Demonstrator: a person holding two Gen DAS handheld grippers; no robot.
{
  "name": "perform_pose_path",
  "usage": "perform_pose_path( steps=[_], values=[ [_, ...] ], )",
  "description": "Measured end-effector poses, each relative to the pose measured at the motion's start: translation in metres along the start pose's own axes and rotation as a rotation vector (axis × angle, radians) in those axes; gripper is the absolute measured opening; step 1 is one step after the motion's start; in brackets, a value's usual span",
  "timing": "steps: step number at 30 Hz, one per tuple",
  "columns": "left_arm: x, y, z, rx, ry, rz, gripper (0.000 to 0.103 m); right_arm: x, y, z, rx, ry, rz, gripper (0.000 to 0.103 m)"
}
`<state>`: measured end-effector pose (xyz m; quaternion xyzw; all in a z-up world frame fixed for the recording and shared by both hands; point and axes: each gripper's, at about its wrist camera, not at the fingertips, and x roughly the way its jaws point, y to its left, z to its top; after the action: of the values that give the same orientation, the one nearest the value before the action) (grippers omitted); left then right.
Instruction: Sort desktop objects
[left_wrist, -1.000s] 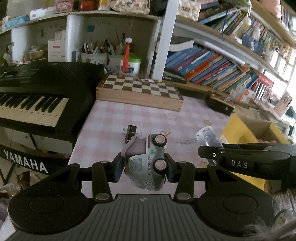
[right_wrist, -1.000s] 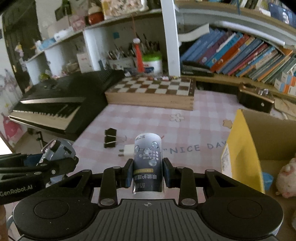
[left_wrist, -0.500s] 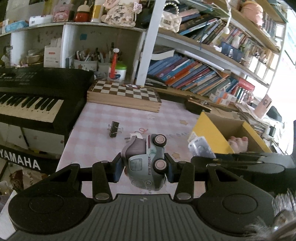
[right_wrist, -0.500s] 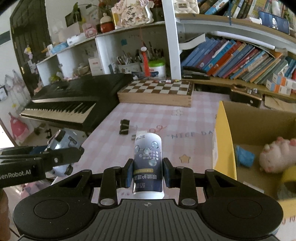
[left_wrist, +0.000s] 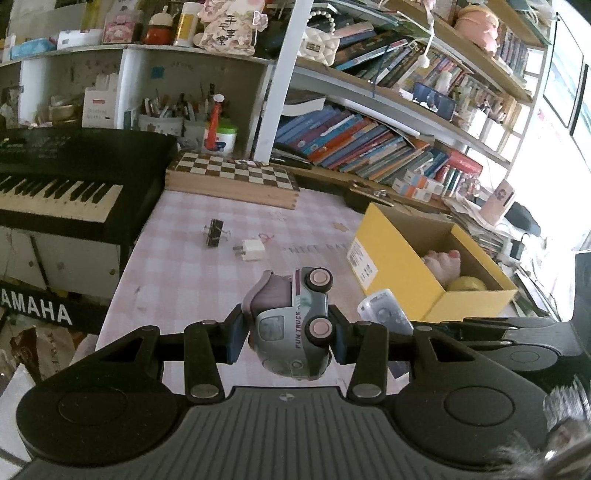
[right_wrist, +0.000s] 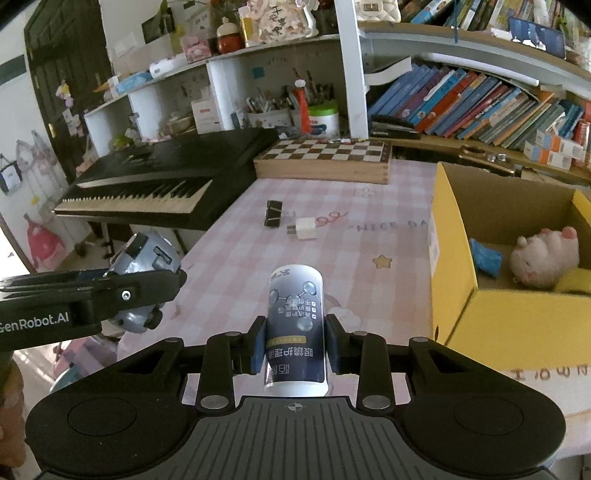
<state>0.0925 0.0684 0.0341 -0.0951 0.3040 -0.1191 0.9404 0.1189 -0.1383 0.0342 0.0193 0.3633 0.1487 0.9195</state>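
My left gripper (left_wrist: 288, 334) is shut on a grey toy truck (left_wrist: 295, 325) marked FUN TRUCK, held in the air above the pink checked tablecloth (left_wrist: 192, 280). The right gripper (right_wrist: 294, 347) is shut on a dark blue and white bottle (right_wrist: 295, 325), also off the table. In the right wrist view the toy truck (right_wrist: 142, 291) hangs at the left in the left gripper (right_wrist: 162, 291). An open yellow cardboard box (right_wrist: 458, 280) stands to the right, holding a plush toy (right_wrist: 543, 258) and a blue item (right_wrist: 485, 258).
A black binder clip (right_wrist: 272, 214) and a white plug adapter (right_wrist: 304, 229) lie mid-table. A wooden chessboard box (right_wrist: 325, 160) sits at the back, a black Yamaha keyboard (right_wrist: 159, 181) at the left. Bookshelves (right_wrist: 480, 103) run behind.
Both grippers have drawn back from the table and moved right toward the yellow box, each still holding its object. More of the box's inside shows now.
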Motion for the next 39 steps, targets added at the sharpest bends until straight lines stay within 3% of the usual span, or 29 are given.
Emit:
perform_pose_path(
  steps=[19,39],
  values=[
    [-0.058,-0.012,-0.048,0.036,0.023,-0.084,0.042,-0.059,0.022,-0.058,0.058,-0.013,-0.060,0.032],
    [-0.047,-0.074,-0.072,0.183,0.120,-0.300,0.042,-0.114,-0.013,-0.115,0.248,-0.009,-0.247,0.032]
  ],
)
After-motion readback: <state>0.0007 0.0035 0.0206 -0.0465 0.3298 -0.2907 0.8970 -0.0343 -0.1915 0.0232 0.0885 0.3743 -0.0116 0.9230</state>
